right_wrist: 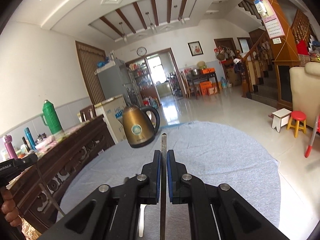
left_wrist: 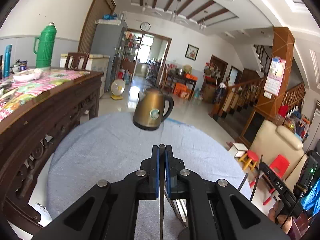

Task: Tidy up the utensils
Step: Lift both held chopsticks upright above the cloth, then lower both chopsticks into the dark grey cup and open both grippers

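**2 utensils held edge-on above the blue cloth**

Beyond the round worktop (left_wrist: pixel 112 140), covered in a pale blue cloth, stretches a large tiled living room with a staircase, a cream sofa and a carved wooden table (left_wrist: pixel 60 104) carrying a green thermos (left_wrist: pixel 45 46). On the far side of the worktop stands a bronze kettle (left_wrist: pixel 153 110), well apart from both tools.

Left gripper (left_wrist: pixel 162 150): its jaws are almost fully closed on a thin, dark utensil (left_wrist: pixel 161 200), which runs straight down the middle of the view, its tip barely showing past the pads. Right gripper (right_wrist: pixel 163 154): the jaws are likewise clamped nearly shut on a slim metal utensil (right_wrist: pixel 163 140), whose pointed end sticks out forward toward the kettle. Each utensil's long axis lies along its gripper's fingers, seen edge-on, so I cannot tell what kind of utensil either is. From the right view, another thin metal piece hangs below the left gripper; it is unclear what it is.

Both utensils are above the cloth, not resting on it. To carry well, I judge it best to keep each wrist steady so the thin shafts do not pivot between the pads, and to keep the 2 tools apart.
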`<state>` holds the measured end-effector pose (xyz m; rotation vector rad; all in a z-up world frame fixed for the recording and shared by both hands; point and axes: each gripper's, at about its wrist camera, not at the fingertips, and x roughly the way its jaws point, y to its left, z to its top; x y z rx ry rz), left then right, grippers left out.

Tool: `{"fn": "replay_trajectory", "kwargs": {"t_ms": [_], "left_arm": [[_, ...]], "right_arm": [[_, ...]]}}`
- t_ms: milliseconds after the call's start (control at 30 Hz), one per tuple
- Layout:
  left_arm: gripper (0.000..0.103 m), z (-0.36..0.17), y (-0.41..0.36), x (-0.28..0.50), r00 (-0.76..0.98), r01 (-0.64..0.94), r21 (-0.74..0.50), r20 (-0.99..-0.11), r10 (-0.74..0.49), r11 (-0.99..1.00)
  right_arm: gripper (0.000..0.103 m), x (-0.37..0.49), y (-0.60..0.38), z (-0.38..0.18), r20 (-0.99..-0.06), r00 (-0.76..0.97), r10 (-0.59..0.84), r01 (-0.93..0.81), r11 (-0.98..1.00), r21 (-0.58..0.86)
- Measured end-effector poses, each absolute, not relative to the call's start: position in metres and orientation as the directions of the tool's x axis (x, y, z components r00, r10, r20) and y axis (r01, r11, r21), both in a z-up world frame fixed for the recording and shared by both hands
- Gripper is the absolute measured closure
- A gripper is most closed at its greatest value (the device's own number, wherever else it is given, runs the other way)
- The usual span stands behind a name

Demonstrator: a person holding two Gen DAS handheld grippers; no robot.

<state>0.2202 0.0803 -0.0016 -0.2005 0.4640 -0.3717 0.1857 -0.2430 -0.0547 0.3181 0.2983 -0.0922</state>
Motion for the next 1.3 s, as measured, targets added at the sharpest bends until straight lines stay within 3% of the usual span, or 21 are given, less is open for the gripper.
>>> {"fn": "replay_trajectory", "kwargs": {"t_ms": [333, 767, 1133, 1300], "left_arm": [[0.098, 0.03, 0.082, 0.179, 0.876, 0.318, -0.223, -0.304, -0.376, 0.921], [0.098, 0.062, 0.08, 0.145, 0.86, 0.399, -0.275, -0.218, -0.461, 0.875], [0.098, 0.047, 0.042, 0.155, 0.836, 0.432, -0.271, -0.238, -0.495, 0.86], [0.098, 0.03, 0.032, 0.16, 0.827, 0.422, -0.281, -0.27, -0.493, 0.862]], "right_arm": [[0.097, 0.153, -0.233, -0.027, -0.207, 0.978, -0.04, 0.102, 0.949, 0.297], [0.097, 0.122, -0.186, 0.016, 0.015, 1.0, 0.001, -0.005, 0.962, 0.272], [0.096, 0.15, -0.153, 0.004, 0.06, 0.998, -0.037, 0.02, 0.967, 0.253], [0.096, 0.158, -0.141, -0.011, 0.034, 0.998, -0.05, 0.041, 0.975, 0.217]]}}
